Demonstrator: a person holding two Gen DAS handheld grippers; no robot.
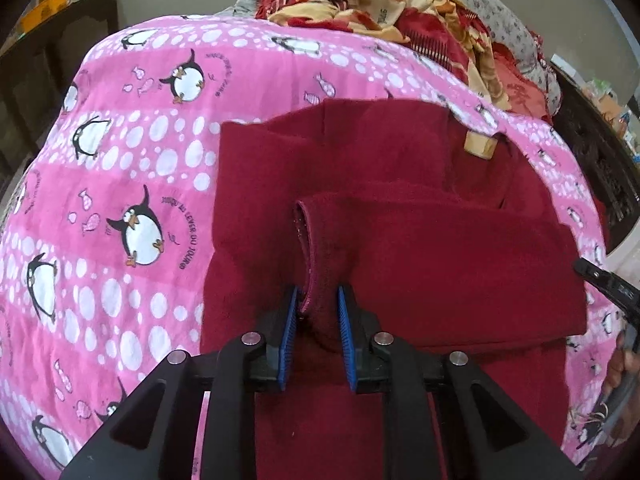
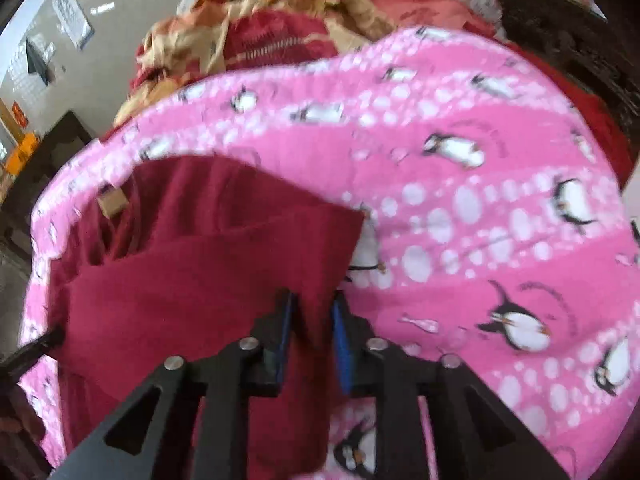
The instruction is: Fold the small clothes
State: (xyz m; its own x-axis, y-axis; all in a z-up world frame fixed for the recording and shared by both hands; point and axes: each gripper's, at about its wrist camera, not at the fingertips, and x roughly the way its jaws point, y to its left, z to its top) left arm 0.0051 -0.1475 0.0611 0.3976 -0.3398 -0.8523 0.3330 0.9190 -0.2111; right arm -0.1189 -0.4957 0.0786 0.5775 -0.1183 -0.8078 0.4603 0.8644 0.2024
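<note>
Nearest to me, my left gripper [image 1: 319, 300] has its blue pads pinching a gathered fold of the maroon garment [image 1: 400, 220], right at a stitched hem edge that curls up between the jaws. My right gripper [image 2: 312, 304] is likewise closed on the garment [image 2: 192, 280], with a strip of the dark red cloth running down between its pads; that view is blurred, so I cannot make out the seam there. The garment is a soft, fleecy maroon piece, partly doubled over itself, with one layer lapped across another and a tan label [image 1: 480, 146] showing near its far edge. It lies on a pink blanket [image 1: 120, 160] printed with penguins and white dots, which covers the bed. Beyond the blanket sits a heap of red and yellow bedding [image 1: 380, 4]. Farther off I see a pale wall [image 2: 120, 0] and dark wooden furniture [image 1: 60, 60] to the side.
</note>
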